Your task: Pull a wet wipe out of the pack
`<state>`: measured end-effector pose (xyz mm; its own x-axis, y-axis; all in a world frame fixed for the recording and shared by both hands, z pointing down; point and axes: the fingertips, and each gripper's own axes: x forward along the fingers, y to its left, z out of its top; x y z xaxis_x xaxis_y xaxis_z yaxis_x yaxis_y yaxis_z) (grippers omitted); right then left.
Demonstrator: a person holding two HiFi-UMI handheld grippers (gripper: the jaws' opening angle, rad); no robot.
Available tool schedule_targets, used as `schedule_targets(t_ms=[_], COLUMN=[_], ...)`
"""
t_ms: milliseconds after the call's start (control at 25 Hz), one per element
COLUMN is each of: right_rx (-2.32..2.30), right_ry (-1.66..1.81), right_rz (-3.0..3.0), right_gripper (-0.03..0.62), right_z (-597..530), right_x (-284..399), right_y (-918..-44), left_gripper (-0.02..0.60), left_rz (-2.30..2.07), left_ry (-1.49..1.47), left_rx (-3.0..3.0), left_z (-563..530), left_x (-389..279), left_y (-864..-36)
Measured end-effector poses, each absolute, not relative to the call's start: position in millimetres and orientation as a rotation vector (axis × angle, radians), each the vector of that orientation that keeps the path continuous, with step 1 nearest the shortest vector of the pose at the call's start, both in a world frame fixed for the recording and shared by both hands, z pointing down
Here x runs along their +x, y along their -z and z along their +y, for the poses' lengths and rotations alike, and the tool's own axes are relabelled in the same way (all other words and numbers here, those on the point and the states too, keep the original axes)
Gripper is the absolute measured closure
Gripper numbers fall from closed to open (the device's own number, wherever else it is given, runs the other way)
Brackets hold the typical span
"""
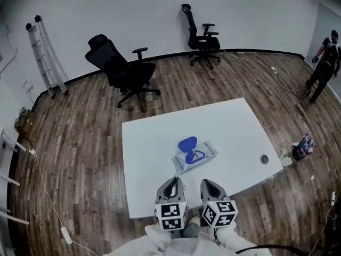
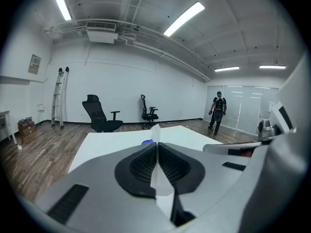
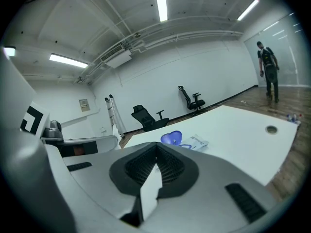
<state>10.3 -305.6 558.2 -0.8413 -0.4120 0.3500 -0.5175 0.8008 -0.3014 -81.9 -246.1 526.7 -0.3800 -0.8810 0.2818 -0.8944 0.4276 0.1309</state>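
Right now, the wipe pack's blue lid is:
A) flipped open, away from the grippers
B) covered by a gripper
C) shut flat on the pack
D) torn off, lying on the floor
A: the blue lid is folded back off the wipe pack, which lies on the table. It shows in both the head view and the right gripper view.

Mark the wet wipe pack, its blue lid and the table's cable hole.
wet wipe pack (image 1: pixel 204 153): head view, on its top face.
blue lid (image 1: pixel 187 143): head view, middle of the open flap.
cable hole (image 1: pixel 264 159): head view, centre of the round fitting.
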Motion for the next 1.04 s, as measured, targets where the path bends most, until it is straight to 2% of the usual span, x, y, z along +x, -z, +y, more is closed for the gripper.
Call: schedule_targets(t_ms=[1040], right_rx=[0.763], right_ry=[-0.503], right_rz=[-2.773], right_gripper=[0.586], right_z=[-308], right_x=[20], right_y=[-548], left_gripper=[0.560], left_rz=[-2.404], left_ry=[-0.039], left_rx=[1.565], left_z=[-253], left_x=[-81], left_y=[-519])
